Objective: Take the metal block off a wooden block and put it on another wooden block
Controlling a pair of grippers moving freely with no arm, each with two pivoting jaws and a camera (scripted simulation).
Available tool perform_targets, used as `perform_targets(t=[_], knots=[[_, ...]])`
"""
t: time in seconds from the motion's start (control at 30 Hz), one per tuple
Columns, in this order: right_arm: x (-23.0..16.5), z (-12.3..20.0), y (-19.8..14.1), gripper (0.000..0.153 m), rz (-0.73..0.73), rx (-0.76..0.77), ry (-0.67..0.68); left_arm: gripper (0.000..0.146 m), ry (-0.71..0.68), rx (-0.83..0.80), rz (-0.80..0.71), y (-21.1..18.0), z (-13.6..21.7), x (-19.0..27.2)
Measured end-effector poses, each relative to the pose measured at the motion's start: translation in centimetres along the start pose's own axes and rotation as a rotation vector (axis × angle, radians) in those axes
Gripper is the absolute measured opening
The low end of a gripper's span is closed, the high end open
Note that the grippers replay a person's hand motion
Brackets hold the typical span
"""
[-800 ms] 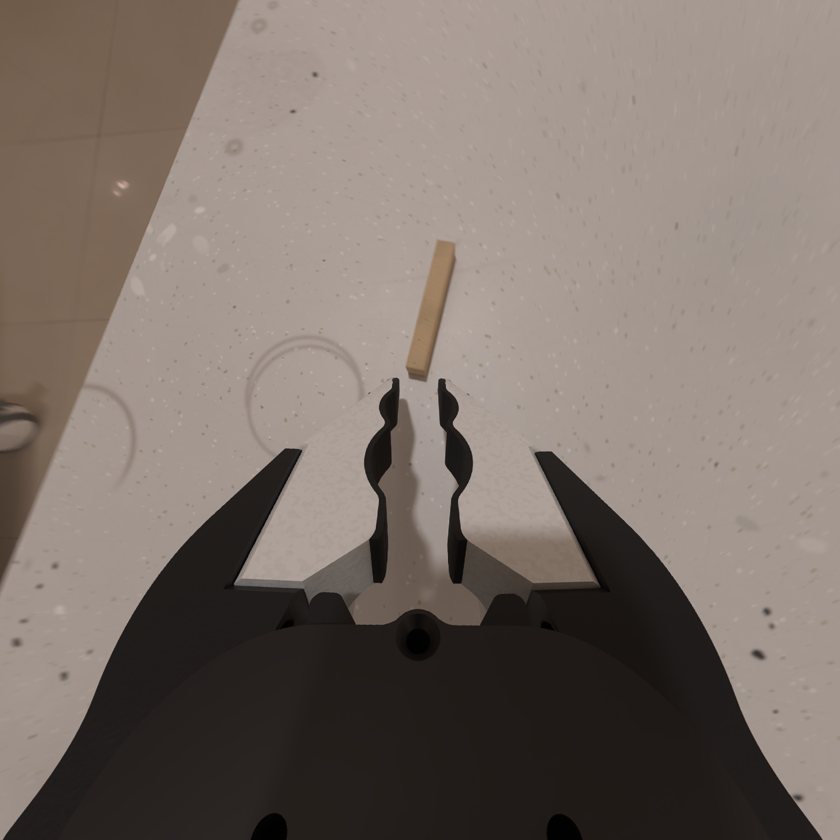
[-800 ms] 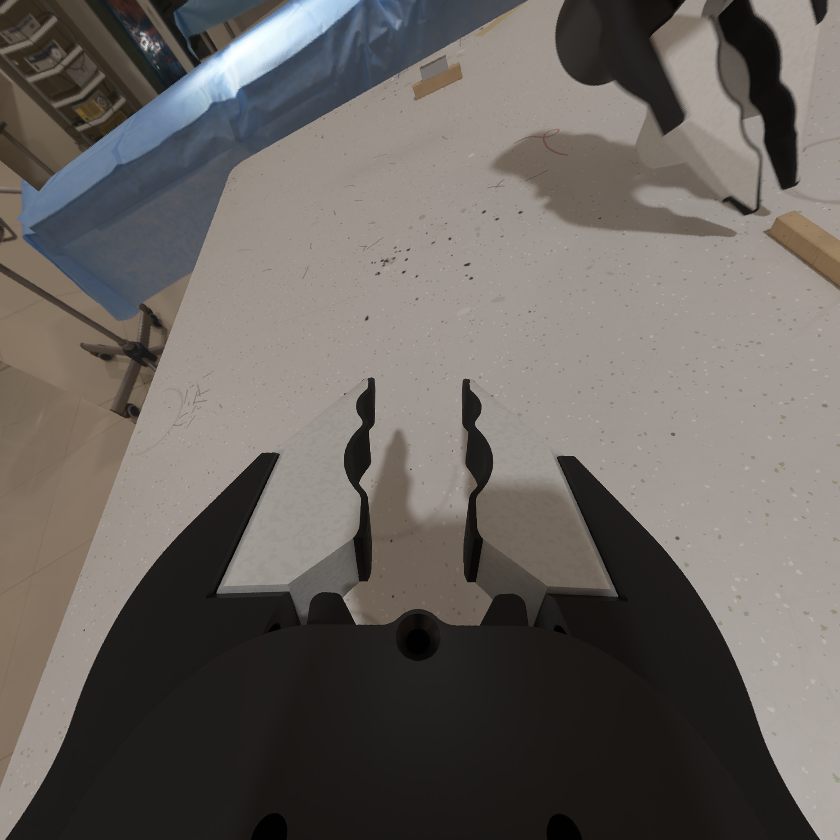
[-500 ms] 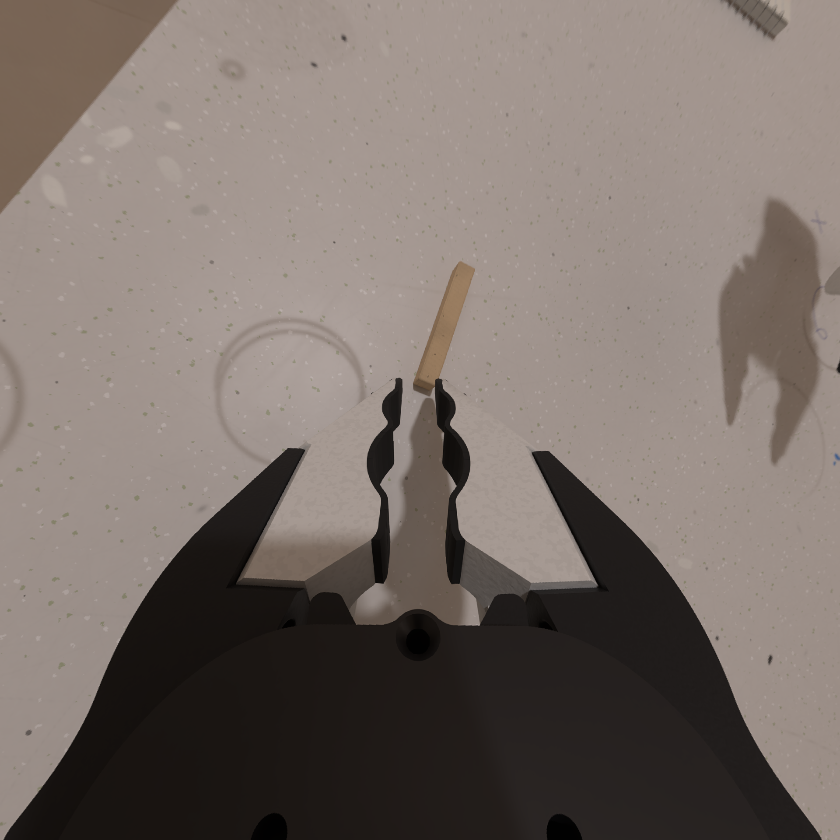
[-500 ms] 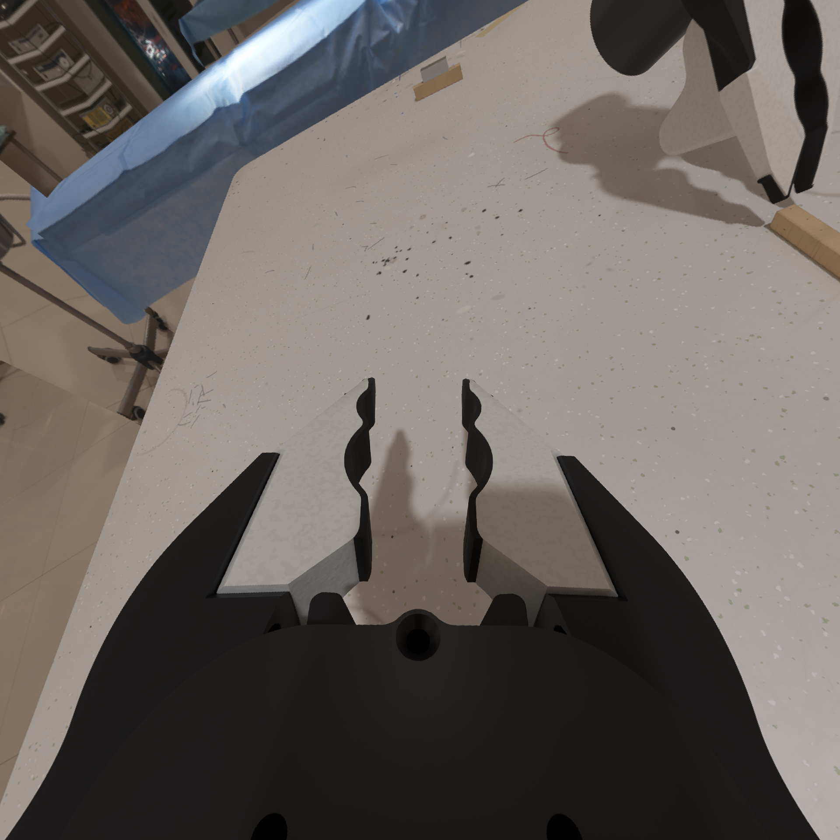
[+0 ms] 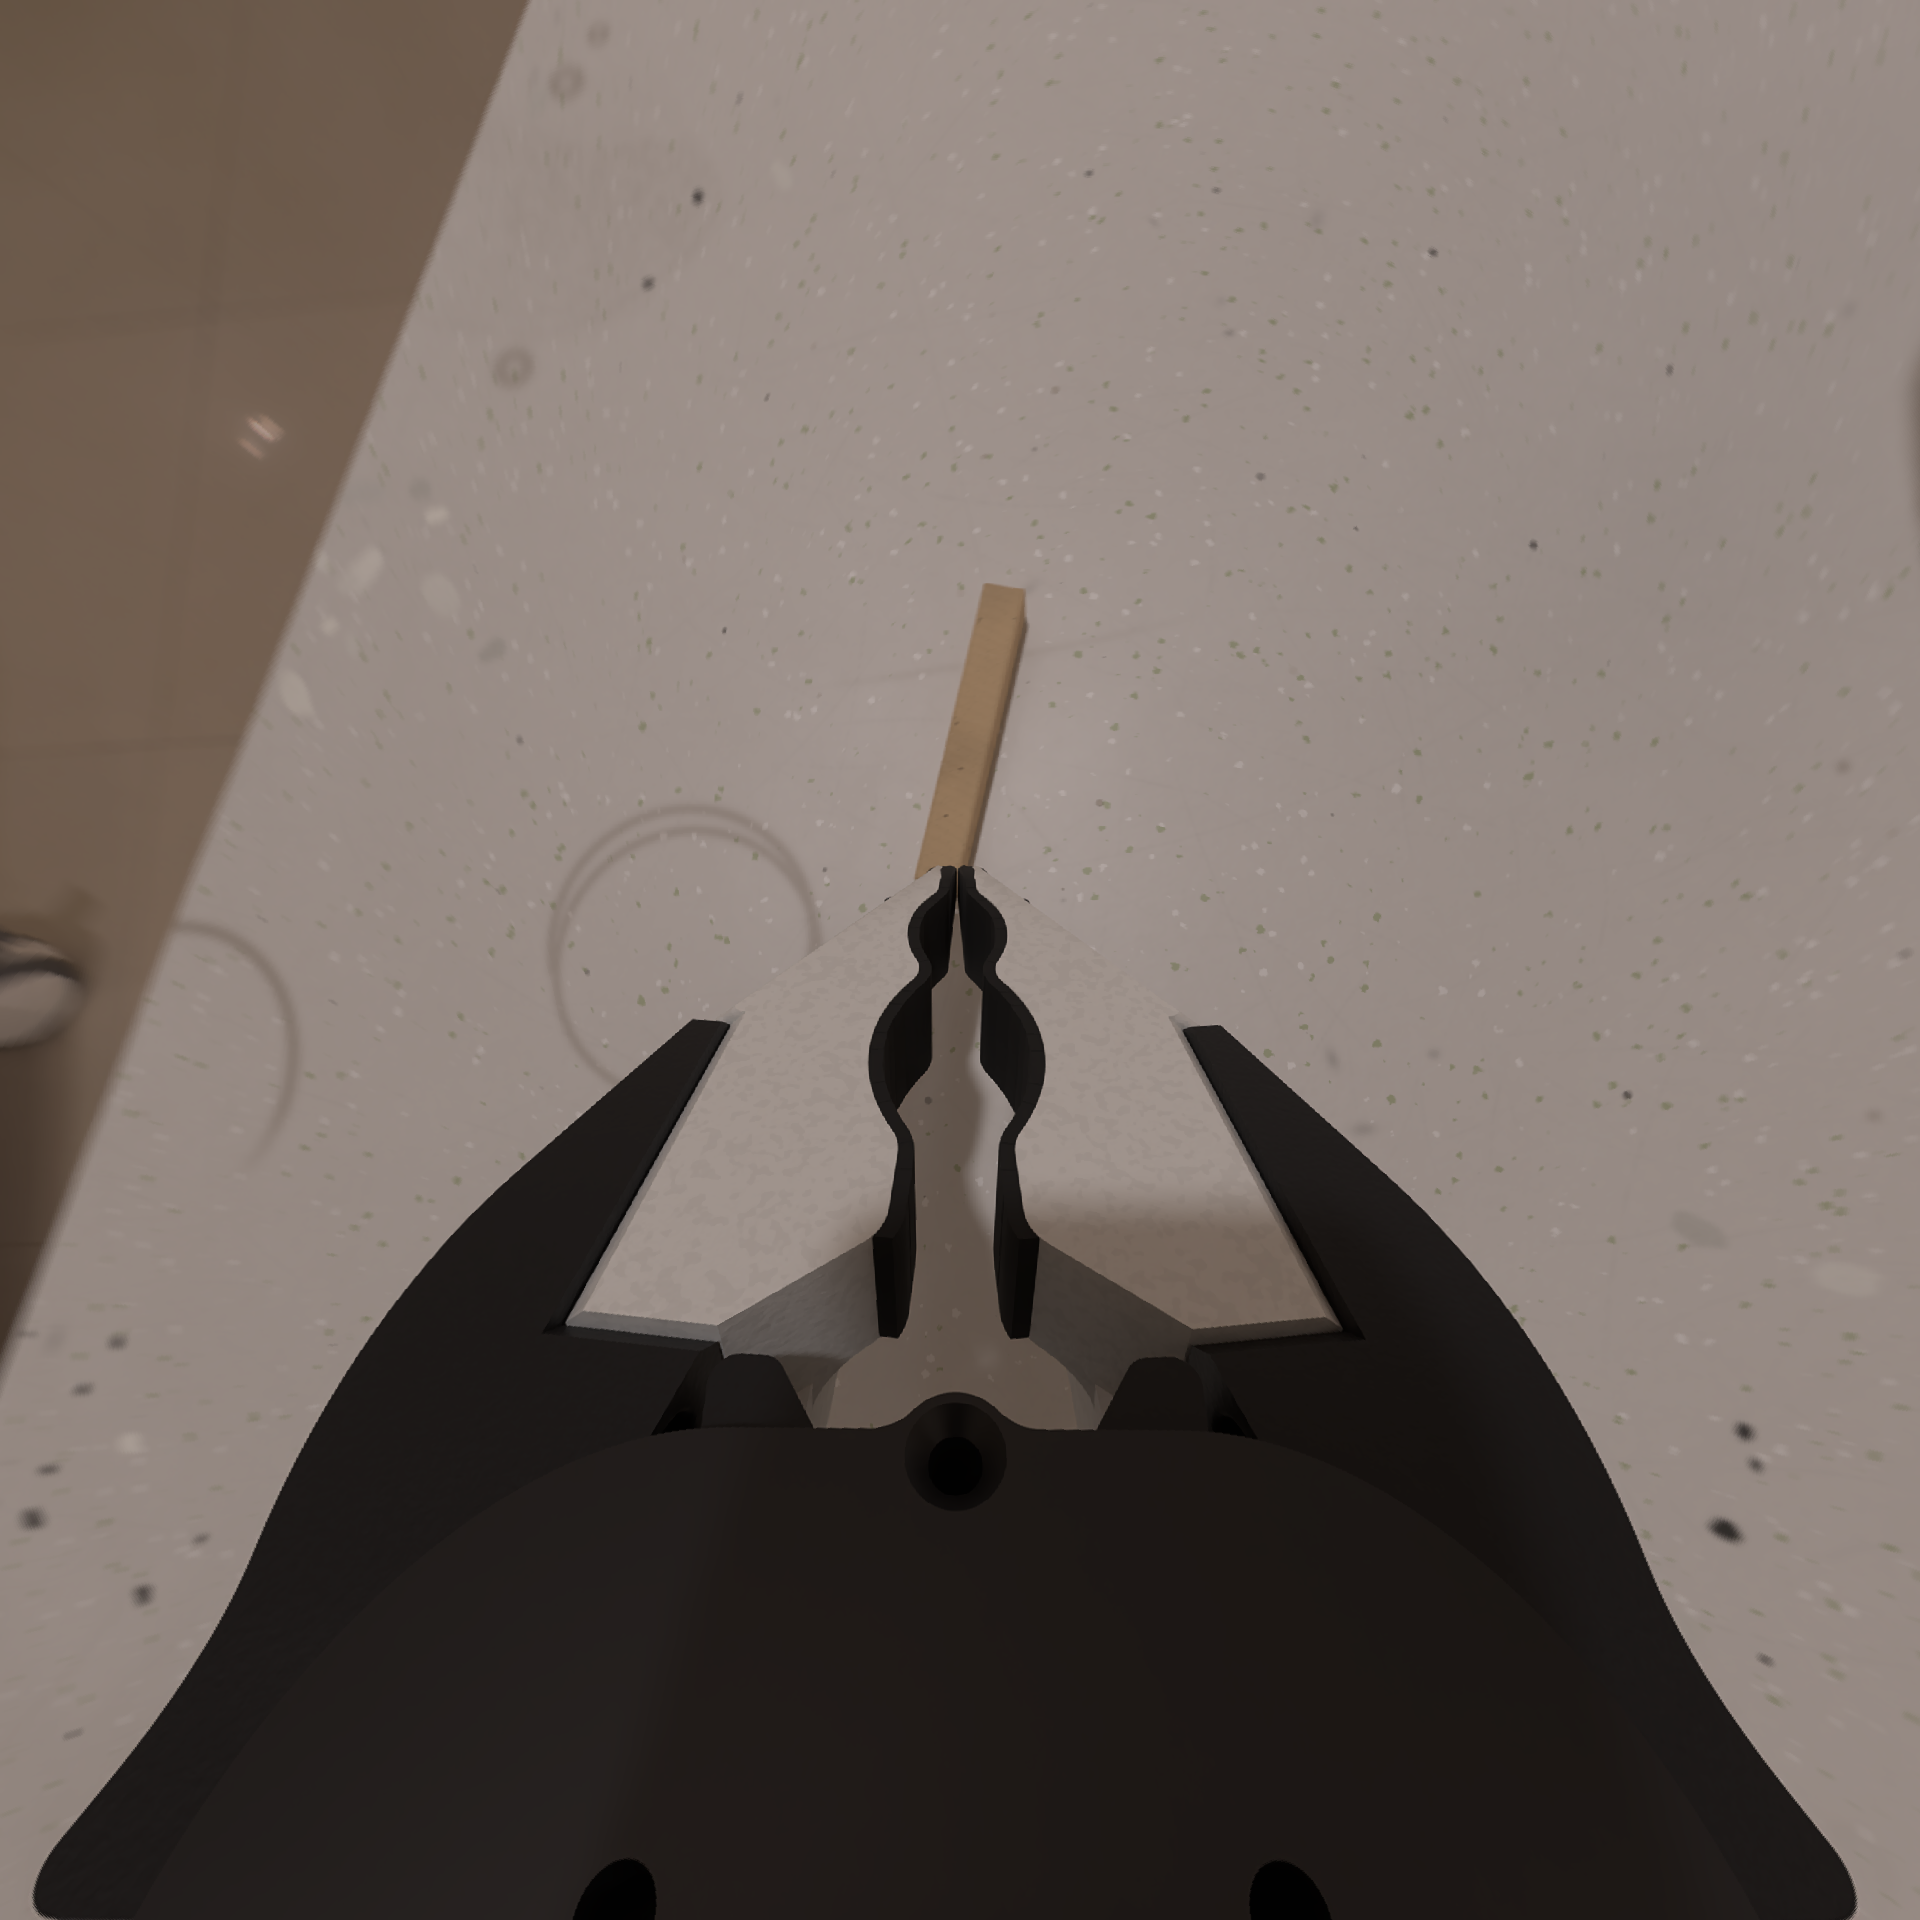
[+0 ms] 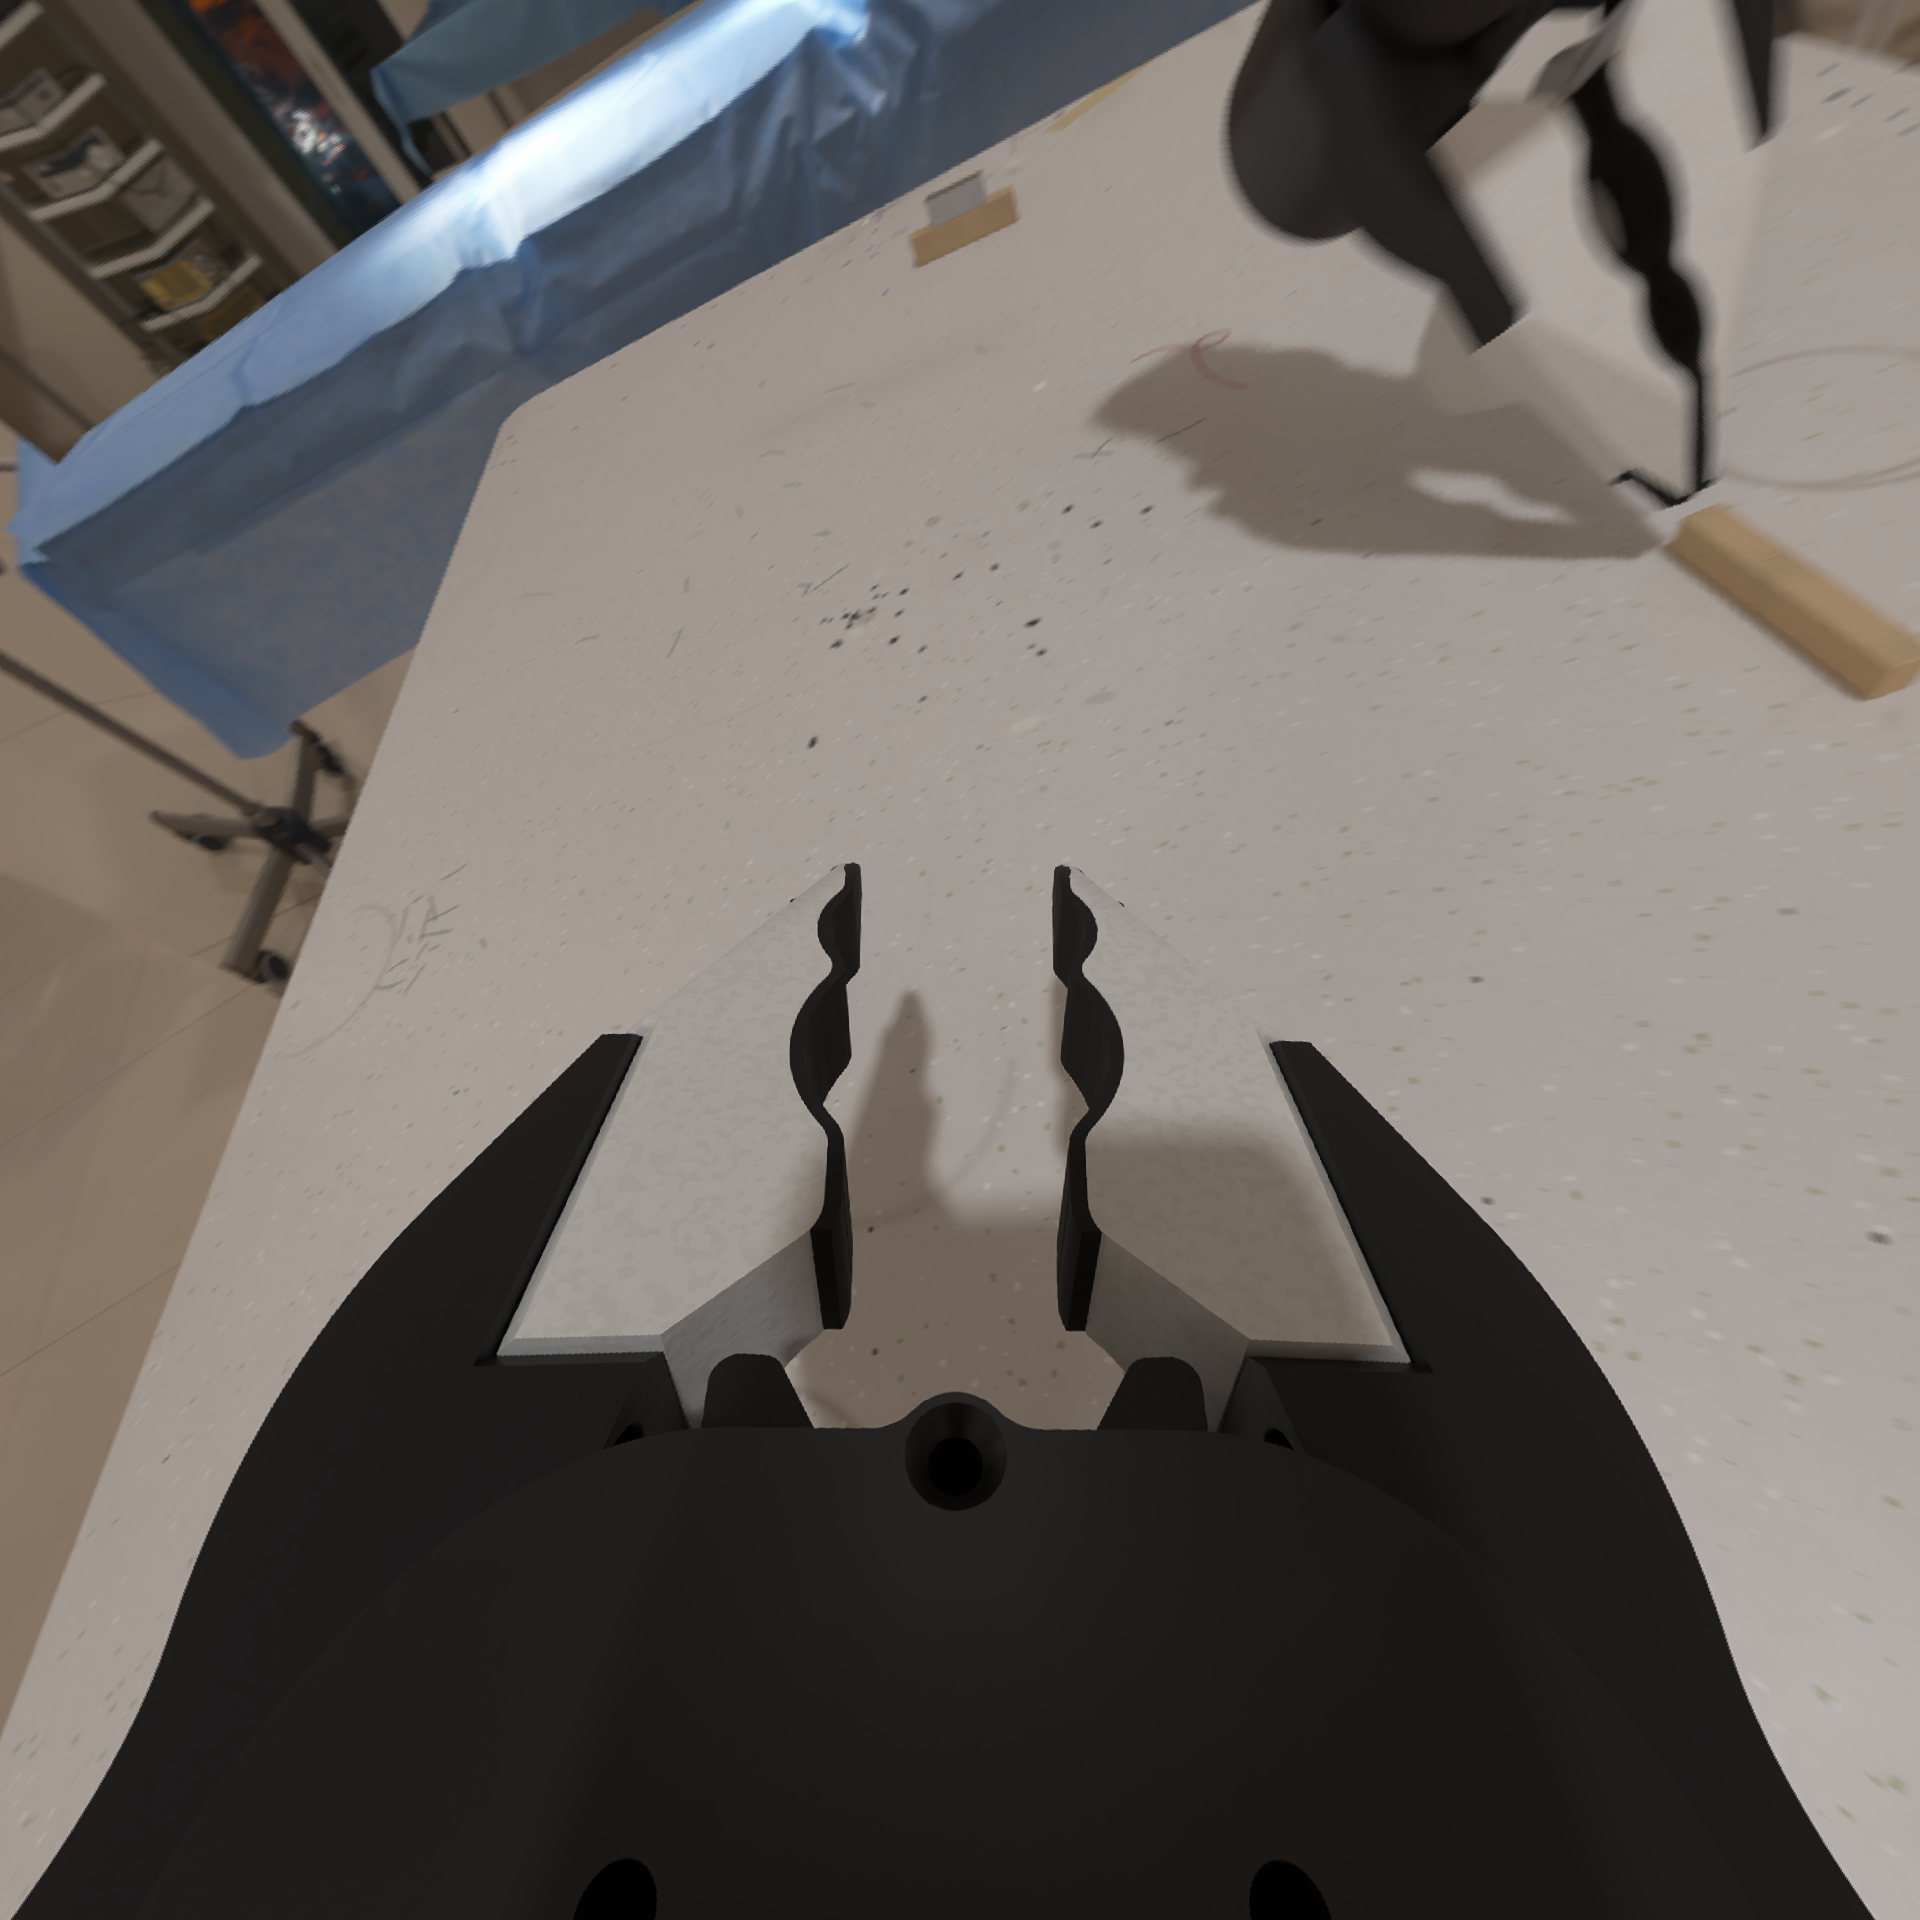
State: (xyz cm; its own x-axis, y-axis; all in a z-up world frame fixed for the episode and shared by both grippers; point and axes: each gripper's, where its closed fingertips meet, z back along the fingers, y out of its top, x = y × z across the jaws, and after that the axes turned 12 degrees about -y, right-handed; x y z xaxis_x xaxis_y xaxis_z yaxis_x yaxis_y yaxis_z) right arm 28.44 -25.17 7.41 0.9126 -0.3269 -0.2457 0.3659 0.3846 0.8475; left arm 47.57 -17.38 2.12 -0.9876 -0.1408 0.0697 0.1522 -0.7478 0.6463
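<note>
Metal block (image 6: 958, 194) only in right view

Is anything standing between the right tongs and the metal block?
Nothing visible: only bare table lies between the right tongs and the metal block far ahead. The left tongs are off to the side.

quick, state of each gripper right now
Left gripper: closed, tips together above the near end of the wooden block, holding nothing visible.
Right gripper: open and empty over the table.
</note>
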Motion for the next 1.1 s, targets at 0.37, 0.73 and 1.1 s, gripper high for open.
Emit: perform_targets(t=[0.37, 0.73, 1.1], knots=[[3.3, 1.0, 5.7, 0.036, 0.026, 0.098, -0.141, 0.013, 0.185, -0.050, -0.221, -0.6, -0.1, 0.8], [2.9, 0.3, 5.1, 0.036, 0.009, 0.093, -0.105, 0.027, 0.169, 0.040, -0.130, 0.5, 4.3, 1.5], [1.8, -0.5, 4.4, 0.032, 0.028, 0.072, -0.048, 0.030, 0.464, 0.014, 0.215, -7.9, 29.4, 2.9]])
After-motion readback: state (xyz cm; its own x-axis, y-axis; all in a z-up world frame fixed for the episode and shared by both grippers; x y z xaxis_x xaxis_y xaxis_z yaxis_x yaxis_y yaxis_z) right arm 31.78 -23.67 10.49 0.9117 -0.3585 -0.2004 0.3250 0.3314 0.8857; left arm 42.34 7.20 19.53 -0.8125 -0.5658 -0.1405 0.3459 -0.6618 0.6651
